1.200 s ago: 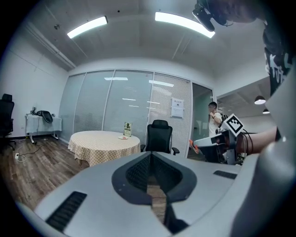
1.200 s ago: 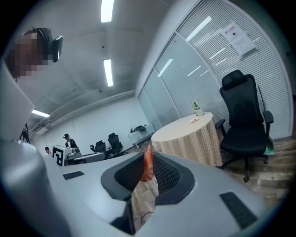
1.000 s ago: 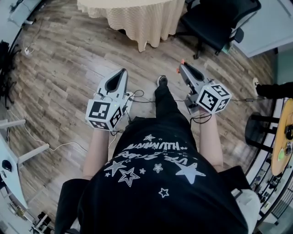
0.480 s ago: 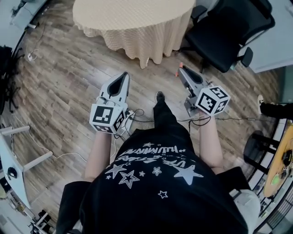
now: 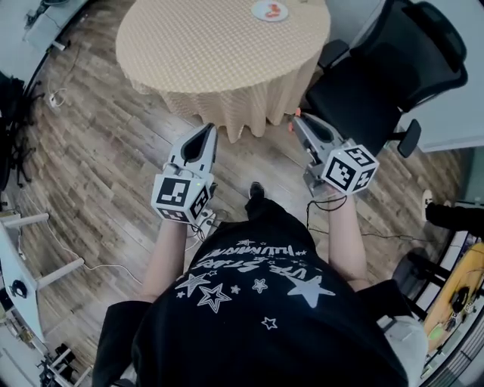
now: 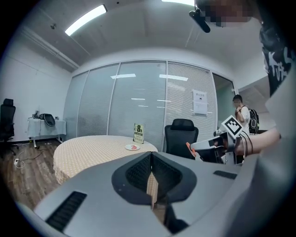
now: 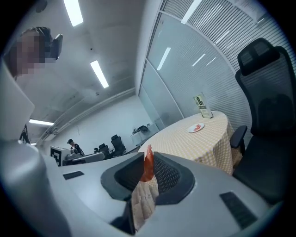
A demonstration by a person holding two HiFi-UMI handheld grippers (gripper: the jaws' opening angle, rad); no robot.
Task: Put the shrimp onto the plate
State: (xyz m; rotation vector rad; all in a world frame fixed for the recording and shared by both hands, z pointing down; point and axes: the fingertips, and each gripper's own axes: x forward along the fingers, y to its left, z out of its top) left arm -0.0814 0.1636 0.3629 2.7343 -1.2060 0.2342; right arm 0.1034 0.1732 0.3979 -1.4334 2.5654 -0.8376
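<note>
Your right gripper [image 7: 148, 156] is shut on the shrimp [image 7: 148, 169], which is pinched between the ribbed pads with its orange-red tip standing up past the jaws. Your left gripper [image 6: 151, 155] has its jaws together with nothing between them. Both grippers hang short of the table [image 5: 189, 53], off its near side and over the wooden floor. The plate [image 5: 267, 10] sits toward the table's far edge, just beside a small standing sign [image 6: 138, 133]. Treat the shrimp as light, soft and probably a little slick. It should need only a gentle squeeze, and it may bend or cling to a pad when you let go, so a hold across the thick body rather than the tail looks safest. The right gripper view shows the grip itself, which the head view reduces to an orange speck at the tips. Only the head view shows how far across the table the plate lies. Something red already lies on the plate, too small to name.
</note>
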